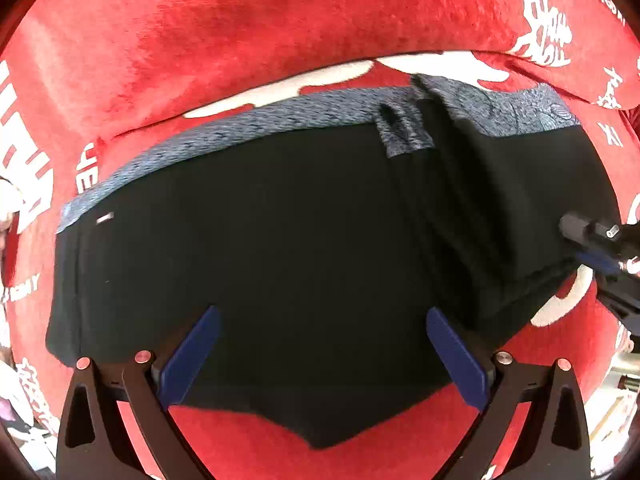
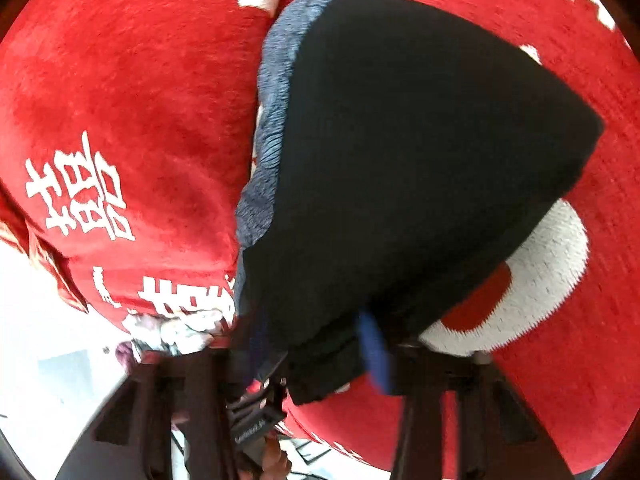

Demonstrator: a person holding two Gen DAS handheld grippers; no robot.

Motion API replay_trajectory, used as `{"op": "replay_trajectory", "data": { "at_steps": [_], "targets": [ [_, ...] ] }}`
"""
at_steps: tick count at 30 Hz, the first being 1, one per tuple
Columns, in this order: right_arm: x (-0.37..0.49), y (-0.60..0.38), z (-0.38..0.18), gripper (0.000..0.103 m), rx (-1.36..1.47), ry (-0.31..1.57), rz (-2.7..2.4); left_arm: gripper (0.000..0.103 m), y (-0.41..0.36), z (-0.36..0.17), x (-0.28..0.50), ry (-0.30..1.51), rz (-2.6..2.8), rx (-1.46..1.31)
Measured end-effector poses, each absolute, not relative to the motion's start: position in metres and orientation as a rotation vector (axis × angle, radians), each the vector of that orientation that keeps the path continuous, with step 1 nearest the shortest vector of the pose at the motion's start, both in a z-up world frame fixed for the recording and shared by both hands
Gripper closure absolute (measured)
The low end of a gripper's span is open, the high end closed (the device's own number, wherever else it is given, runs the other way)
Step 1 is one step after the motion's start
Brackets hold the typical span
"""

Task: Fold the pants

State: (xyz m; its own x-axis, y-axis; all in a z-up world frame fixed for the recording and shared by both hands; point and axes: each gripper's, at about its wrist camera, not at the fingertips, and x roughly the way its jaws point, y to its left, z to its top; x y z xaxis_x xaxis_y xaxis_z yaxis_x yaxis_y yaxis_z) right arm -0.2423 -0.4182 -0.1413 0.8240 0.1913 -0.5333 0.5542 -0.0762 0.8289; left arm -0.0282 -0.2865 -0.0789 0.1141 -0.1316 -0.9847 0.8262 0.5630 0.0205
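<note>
Two grippers attended black pants (image 1: 280, 220) lying on a red blanket (image 1: 180, 40). Left gripper (image 1: 320, 348) hovered with jaws spread wide, holding nothing, the garment directly beneath and ahead of it. Right gripper (image 2: 320, 344) was clamped on the pants' near edge. Judged risk: thick bunched cloth could slip from that pinch, undoing the fold. Bare blanket lay beyond the grey waistband (image 1: 224, 136), allowing room.

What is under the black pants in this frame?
The black pants lie on a red blanket with white lettering, which shows all around them. The part beneath the pants is covered, and so is whatever the blanket itself rests on.
</note>
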Motion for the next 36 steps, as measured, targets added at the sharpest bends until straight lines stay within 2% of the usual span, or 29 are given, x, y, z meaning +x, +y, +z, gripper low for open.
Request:
{"op": "replay_trajectory", "data": {
  "at_steps": [6,11,14,18,19,22,25,30,33,36],
  "targets": [
    [-0.233,-0.408,-0.11,0.099,1.527,0.645,-0.308,0.0,-0.268,-0.055,-0.015,1.229,-0.746,0.631],
    [-0.225,-0.387,-0.148,0.099,1.598,0.708,-0.359,0.0,-0.269,-0.064,-0.01,1.259,-0.693,0.624],
    [-0.215,-0.389,-0.14,0.096,1.542,0.731,-0.354,0.0,-0.273,-0.057,-0.011,1.238,-0.705,0.613],
    [-0.203,-0.393,-0.102,0.057,1.365,0.864,-0.177,0.0,-0.288,-0.041,-0.014,1.224,-0.737,0.593],
    [-0.205,-0.399,-0.083,0.053,1.298,0.848,-0.153,0.0,-0.293,-0.038,-0.014,1.219,-0.747,0.586],
    [-0.219,-0.434,-0.045,0.053,1.189,0.764,-0.19,0.0,-0.315,-0.026,-0.016,1.202,-0.79,0.564],
    [-0.233,-0.48,-0.038,0.053,1.133,0.739,-0.381,0.0,-0.346,-0.023,-0.023,1.187,-0.834,0.558],
    [-0.217,-0.538,-0.078,0.053,1.067,0.878,-0.565,0.0,-0.396,-0.039,-0.039,1.196,-0.878,0.561],
    [-0.19,-0.549,-0.107,0.054,0.985,1.024,-0.556,0.0,-0.411,-0.062,-0.044,1.196,-0.822,0.631],
    [-0.17,-0.54,-0.104,0.058,0.947,1.063,-0.516,0.0,-0.398,-0.084,-0.037,1.244,-0.738,0.672]
  ]
}}
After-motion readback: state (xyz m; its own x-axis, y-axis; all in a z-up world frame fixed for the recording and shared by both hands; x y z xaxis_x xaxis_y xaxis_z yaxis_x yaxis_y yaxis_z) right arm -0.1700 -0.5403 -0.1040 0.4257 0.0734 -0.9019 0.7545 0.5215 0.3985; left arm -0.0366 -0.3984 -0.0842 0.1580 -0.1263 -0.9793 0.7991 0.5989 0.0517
